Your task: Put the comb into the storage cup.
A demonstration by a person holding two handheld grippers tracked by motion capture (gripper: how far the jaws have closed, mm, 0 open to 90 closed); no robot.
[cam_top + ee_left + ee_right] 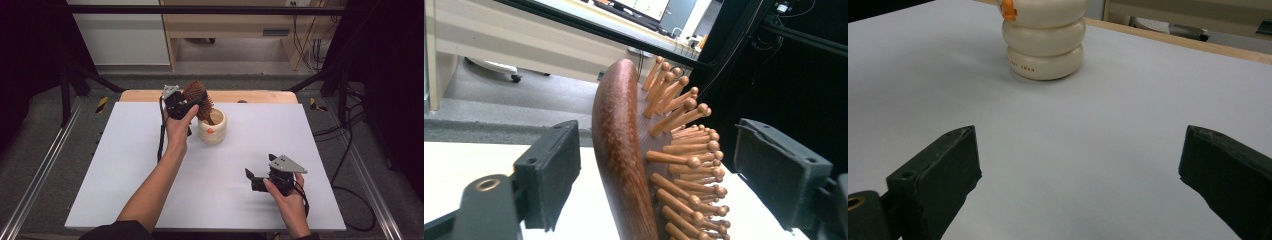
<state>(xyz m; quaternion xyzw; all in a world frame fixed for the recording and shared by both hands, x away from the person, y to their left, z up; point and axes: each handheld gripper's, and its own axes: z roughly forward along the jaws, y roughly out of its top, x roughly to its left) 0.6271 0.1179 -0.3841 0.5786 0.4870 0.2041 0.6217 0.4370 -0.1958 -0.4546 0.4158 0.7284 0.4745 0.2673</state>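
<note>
A brown wooden hairbrush stands with its handle in a cream ribbed cup at the back middle of the white table. My left gripper is up at the brush head. In the left gripper view the brush, with its wooden pins pointing right, sits between the jaws of my left gripper, with a gap on each side, so the gripper is open. My right gripper rests low near the front right, open and with nothing in it. The right gripper view shows my right gripper facing the cup.
The table's wooden back edge lies just behind the cup. Black frame bars and cables flank the table. A desk stands on the floor beyond.
</note>
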